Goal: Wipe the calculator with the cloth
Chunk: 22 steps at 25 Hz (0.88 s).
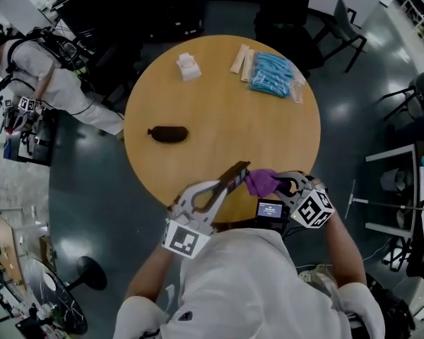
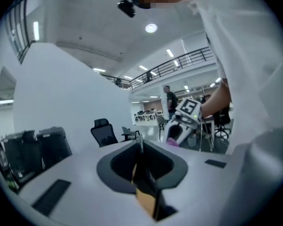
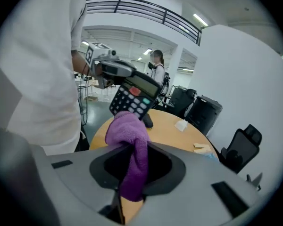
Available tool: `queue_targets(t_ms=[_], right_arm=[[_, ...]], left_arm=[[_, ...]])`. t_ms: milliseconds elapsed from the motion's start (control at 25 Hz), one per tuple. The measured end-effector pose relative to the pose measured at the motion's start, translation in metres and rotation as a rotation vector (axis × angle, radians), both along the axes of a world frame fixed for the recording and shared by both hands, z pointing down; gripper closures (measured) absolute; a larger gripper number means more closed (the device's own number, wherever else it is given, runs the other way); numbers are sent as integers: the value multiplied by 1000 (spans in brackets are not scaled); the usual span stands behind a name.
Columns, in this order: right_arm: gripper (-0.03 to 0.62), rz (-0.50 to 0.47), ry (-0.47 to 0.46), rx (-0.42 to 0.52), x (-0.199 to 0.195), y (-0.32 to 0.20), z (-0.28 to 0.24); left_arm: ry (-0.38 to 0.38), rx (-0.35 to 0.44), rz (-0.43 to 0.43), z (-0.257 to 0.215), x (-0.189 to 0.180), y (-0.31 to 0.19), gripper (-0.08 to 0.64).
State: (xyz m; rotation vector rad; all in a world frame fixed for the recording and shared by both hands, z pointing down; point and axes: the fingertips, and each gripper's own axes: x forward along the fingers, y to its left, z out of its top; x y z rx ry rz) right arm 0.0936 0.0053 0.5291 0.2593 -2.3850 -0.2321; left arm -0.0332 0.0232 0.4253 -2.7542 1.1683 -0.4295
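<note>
Grasps calculator (image 3: 132, 97) in left gripper (image 1: 234, 173), jaws clamped across it; holds it off table (image 1: 219, 104), above the near rim, just in front of the chest. In right gripper view, shows keys and display turned towards that camera, display end uppermost. In left gripper view, shows only a thin dark edge running between the closed jaws.

Pinches cloth (image 1: 261, 182) in right gripper (image 1: 283, 184), jaws clenched on a purple fold that hangs down between them and bunches beyond the tips. Meets the calculator's lower keys with that bunched end, touching there as right gripper view shows it. In head view, sits just right of left gripper's tips, both grippers pointing inward at each other over the table edge.

Elsewhere on table, well apart from both grippers: dark pouch (image 1: 168, 134) near the left side, white tissue (image 1: 189, 66) at the far left, blue packets (image 1: 272, 75) at the far right with pale sticks (image 1: 242, 61) just beside them. Below right gripper, small lit screen (image 1: 270, 210) at the chest. Beyond table, chairs (image 1: 343, 20), and a second person (image 1: 49, 76) in white at far left
</note>
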Motion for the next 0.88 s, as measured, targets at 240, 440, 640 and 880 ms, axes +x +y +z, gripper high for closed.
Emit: queue_targets(t_ms=[240, 440, 640, 880], right_arm=[[518, 3, -71, 12, 10, -41, -45], [518, -179, -260, -155, -18, -33, -116], [518, -408, -260, -459, -45, 16, -149], [518, -542, -148, -563, -54, 43, -126]], left_arm=[[-114, 87, 197, -1, 30, 37, 515], [-177, 148, 354, 0, 53, 66, 515], [-173, 150, 432, 0, 65, 80, 515], [-139, 167, 461, -11, 70, 81, 515]])
